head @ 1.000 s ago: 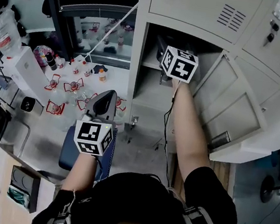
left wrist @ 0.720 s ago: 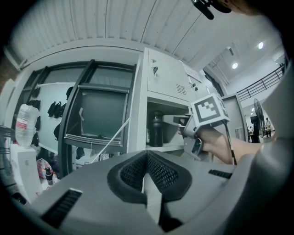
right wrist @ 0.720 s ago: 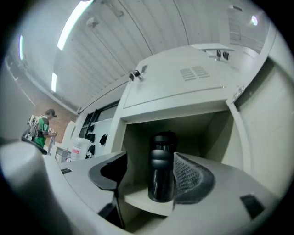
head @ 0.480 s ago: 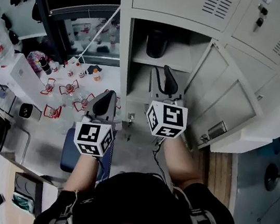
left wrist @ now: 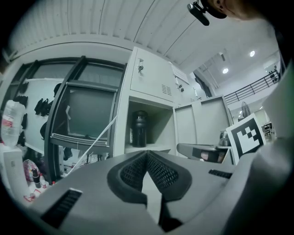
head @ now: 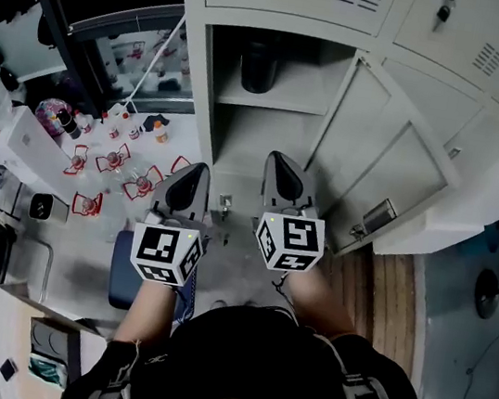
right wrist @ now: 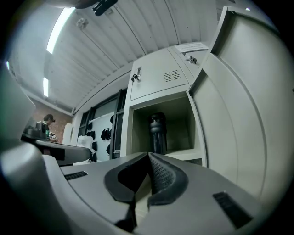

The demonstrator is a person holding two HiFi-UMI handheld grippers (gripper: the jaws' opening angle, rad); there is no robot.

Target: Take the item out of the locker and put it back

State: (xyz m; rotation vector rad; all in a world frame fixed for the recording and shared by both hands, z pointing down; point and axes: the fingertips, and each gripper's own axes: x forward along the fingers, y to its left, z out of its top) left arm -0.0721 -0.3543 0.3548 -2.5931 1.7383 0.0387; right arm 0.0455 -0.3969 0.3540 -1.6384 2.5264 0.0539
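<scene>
Locker (head: 378, 158) standing open, black bottle (head: 258, 64) upright on its shelf (head: 289, 97).

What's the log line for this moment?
left claw: shut, empty | right claw: shut, empty | bottle: upright on locker shelf | door: open

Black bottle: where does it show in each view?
Head view: bottle at top centre, on the locker shelf.
Left gripper view: bottle at centre, on that shelf.
Right gripper view: bottle just right of centre.
Shared landmark: the open door, right of the bottle.
</scene>
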